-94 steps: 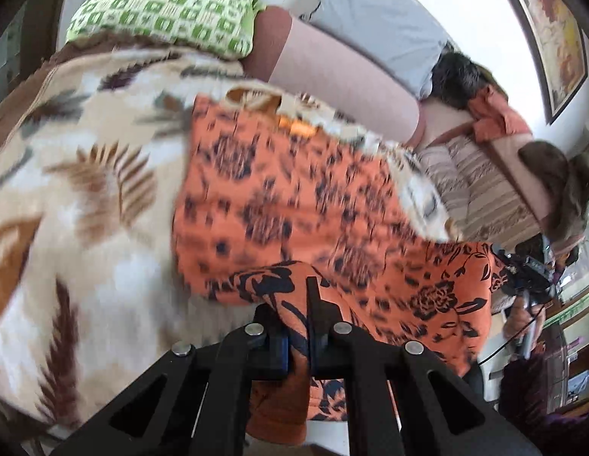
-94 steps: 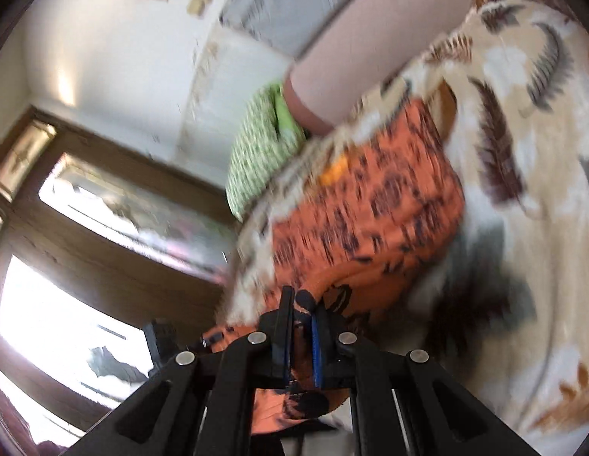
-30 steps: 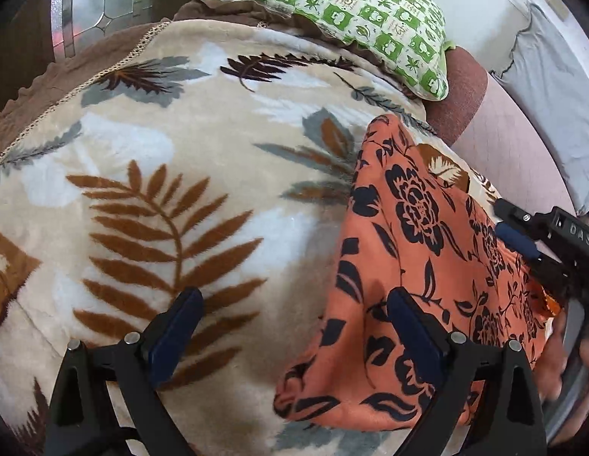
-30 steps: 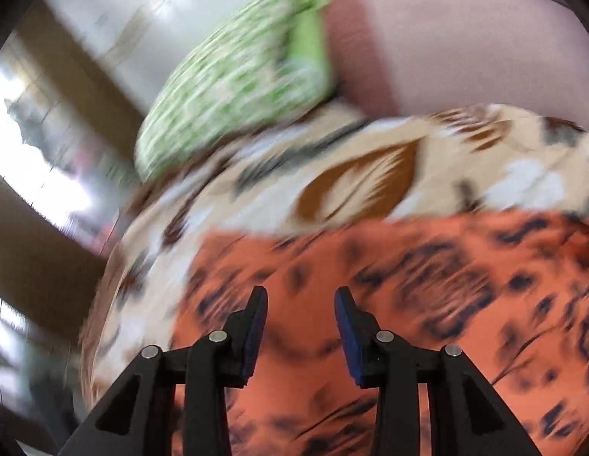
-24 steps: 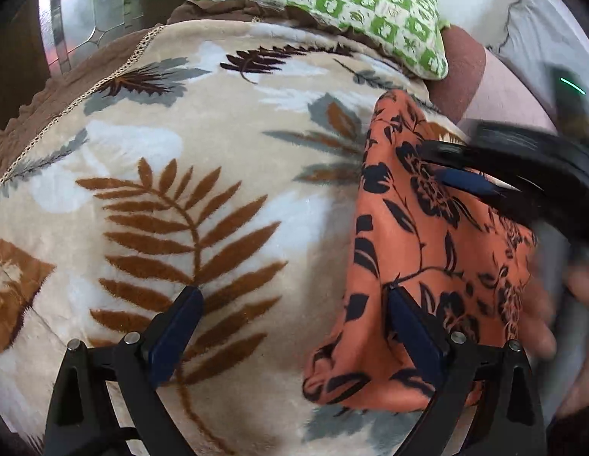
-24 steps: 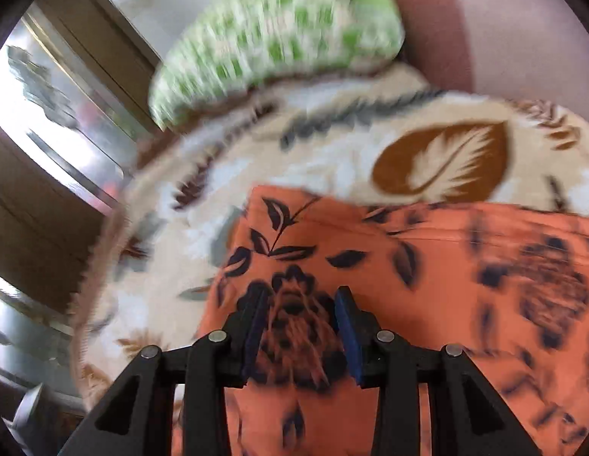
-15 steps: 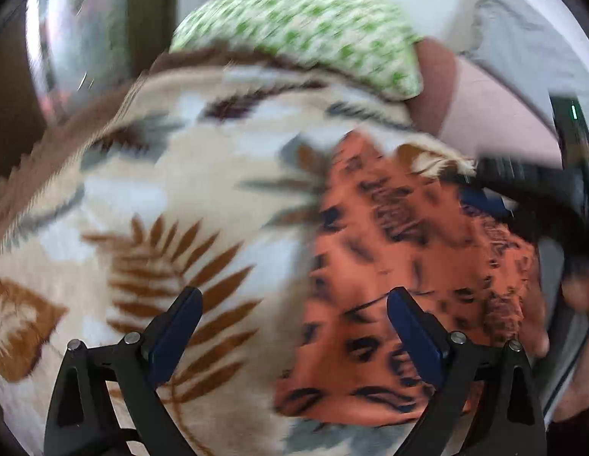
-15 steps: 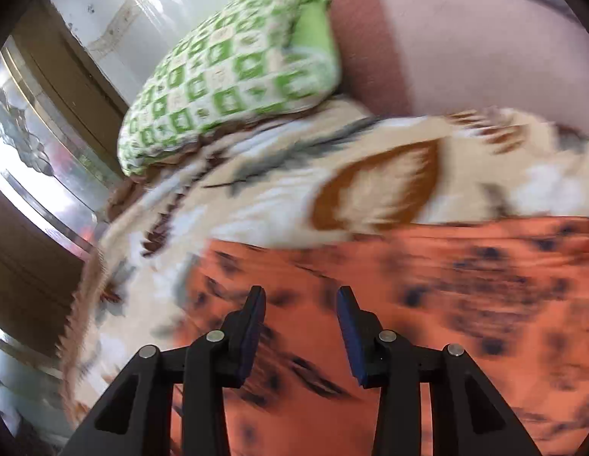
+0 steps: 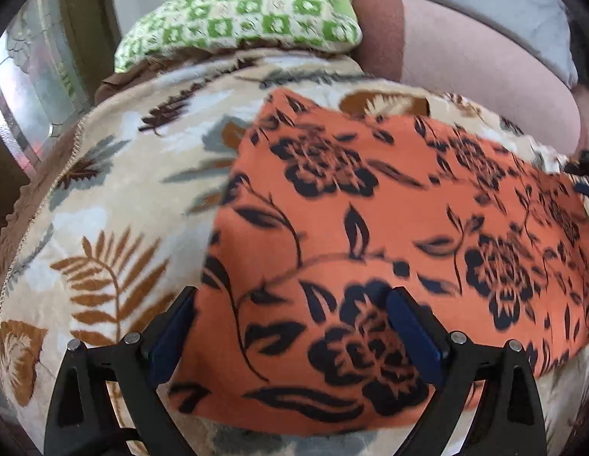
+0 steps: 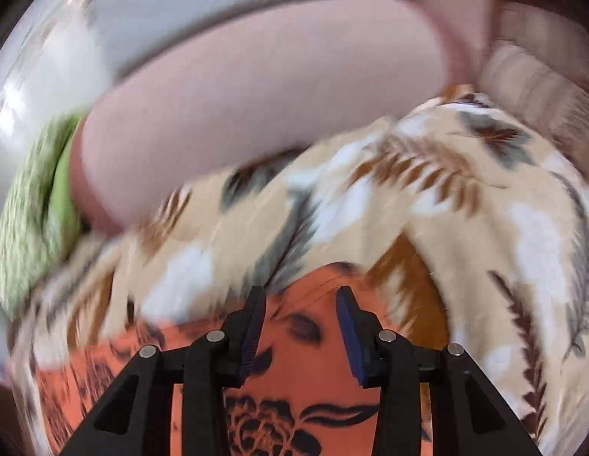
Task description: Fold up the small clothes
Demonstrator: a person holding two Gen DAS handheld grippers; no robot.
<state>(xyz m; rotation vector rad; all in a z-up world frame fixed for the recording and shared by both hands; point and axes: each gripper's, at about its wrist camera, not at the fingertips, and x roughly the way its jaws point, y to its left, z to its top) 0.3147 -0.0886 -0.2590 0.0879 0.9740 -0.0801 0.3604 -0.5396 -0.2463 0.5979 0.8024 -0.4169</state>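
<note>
- Orange garment [image 9: 389, 235] with a black flower print lies folded and flat on the leaf-patterned blanket [image 9: 116, 228], its left edge running down toward the near side of the bed in the left wrist view.
- Blanket, cream with brown and grey leaves, covers the bed under the garment and reaches out on every side of it; in the right wrist view it is blurred.
- Pink bolster [image 9: 465, 53] lies along the far edge of the blanket, beyond the garment and apart from it.
- Green checked pillow [image 9: 241, 19] sits at the far left, its end touching the bolster.
- Grey cloth [image 9: 499, 3] lies behind the bolster, against the wall.
- Left claw [image 9: 290, 334] is spread wide above the near left corner of the garment, one finger over the blanket, the other over the orange cloth; it holds nothing.
- Right claw [image 10: 300, 323] hangs over the garment's far edge, jaws parted with clear space between the blue pads [image 10: 347, 326], gripping nothing.
</note>
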